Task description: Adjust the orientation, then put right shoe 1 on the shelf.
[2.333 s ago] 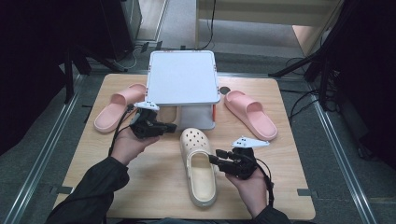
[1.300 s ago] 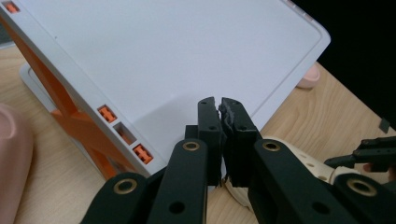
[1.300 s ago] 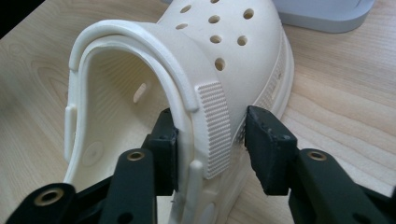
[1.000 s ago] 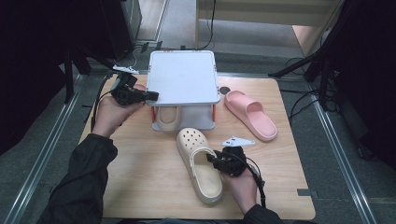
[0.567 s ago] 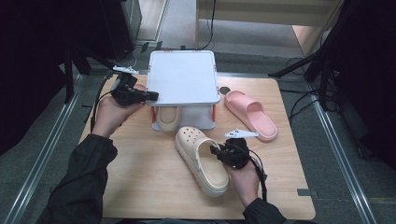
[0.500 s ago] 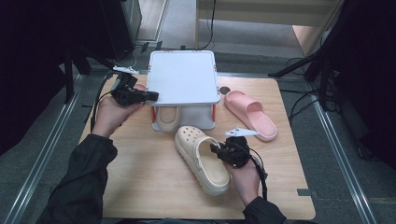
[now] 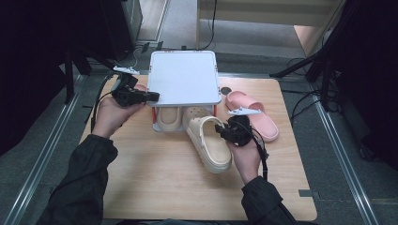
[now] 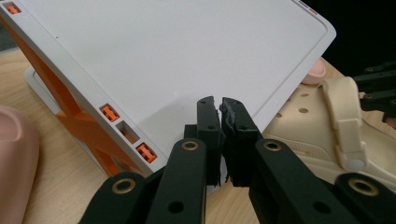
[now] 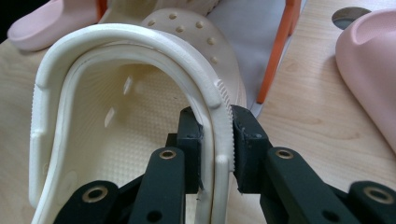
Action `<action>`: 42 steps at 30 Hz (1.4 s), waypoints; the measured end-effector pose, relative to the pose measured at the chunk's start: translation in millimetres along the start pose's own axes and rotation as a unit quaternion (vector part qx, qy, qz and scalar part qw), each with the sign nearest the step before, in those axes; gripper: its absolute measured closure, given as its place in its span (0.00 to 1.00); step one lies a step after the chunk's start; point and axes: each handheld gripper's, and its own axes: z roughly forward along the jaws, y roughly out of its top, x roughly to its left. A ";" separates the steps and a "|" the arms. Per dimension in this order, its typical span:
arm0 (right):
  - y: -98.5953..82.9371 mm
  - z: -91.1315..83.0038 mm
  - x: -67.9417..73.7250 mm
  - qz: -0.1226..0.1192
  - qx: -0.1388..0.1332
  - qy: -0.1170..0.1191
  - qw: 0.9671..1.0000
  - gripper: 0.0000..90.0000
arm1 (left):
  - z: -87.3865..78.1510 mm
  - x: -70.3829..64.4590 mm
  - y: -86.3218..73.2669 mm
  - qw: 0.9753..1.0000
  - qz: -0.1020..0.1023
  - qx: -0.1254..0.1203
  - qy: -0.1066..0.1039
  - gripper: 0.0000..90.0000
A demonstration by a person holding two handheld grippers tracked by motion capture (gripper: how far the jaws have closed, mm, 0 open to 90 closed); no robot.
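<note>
A white shelf rack (image 7: 185, 77) on orange legs stands at the table's far middle. One cream clog (image 7: 168, 117) lies under it. A second cream clog (image 7: 209, 143) lies slanted in front, its toe under the rack's right half. My right gripper (image 7: 221, 131) is shut on that clog's right side rim (image 9: 219, 140), one jaw inside and one outside. My left gripper (image 7: 152, 97) is shut, with nothing between its jaws, its tips at the rack's left edge over the white top (image 8: 187, 56). The second clog (image 8: 327, 126) also shows past the rack.
A pink slide (image 7: 253, 115) lies right of the rack, close to my right gripper. Another pink slide (image 8: 16, 154) lies left of the rack. A round hole (image 7: 226, 90) is in the wooden table (image 7: 141, 187). Metal rails run along both table sides.
My right gripper has pushed the cream clog forward and leftward, toe going under the rack. My left gripper rose from the table to the rack's left edge earlier and has stayed there.
</note>
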 end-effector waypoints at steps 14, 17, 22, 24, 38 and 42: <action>11.5 34.6 0.5 0.011 0.011 -0.038 0.999 0.83 | -0.4 1.5 -0.4 1.000 0.000 0.001 -0.004 0.96; 12.1 39.9 3.6 0.013 0.008 -0.045 0.999 0.83 | -0.5 1.4 -0.3 1.000 0.001 0.001 -0.004 0.96; 13.3 48.1 9.2 0.019 0.008 -0.040 0.999 0.80 | -0.4 1.1 -0.5 1.000 0.002 0.000 -0.003 0.96; 13.2 50.7 11.1 0.019 0.006 -0.042 0.999 0.79 | -0.6 1.4 -1.0 1.000 0.002 -0.001 -0.004 0.96; 4.3 30.6 11.2 0.013 -0.007 -0.004 1.000 0.61 | -0.8 1.4 -2.5 1.000 0.000 -0.006 -0.004 0.95; 1.2 13.7 14.4 0.003 -0.010 0.011 1.000 0.60 | -0.8 2.1 -2.7 1.000 -0.002 -0.006 -0.006 0.95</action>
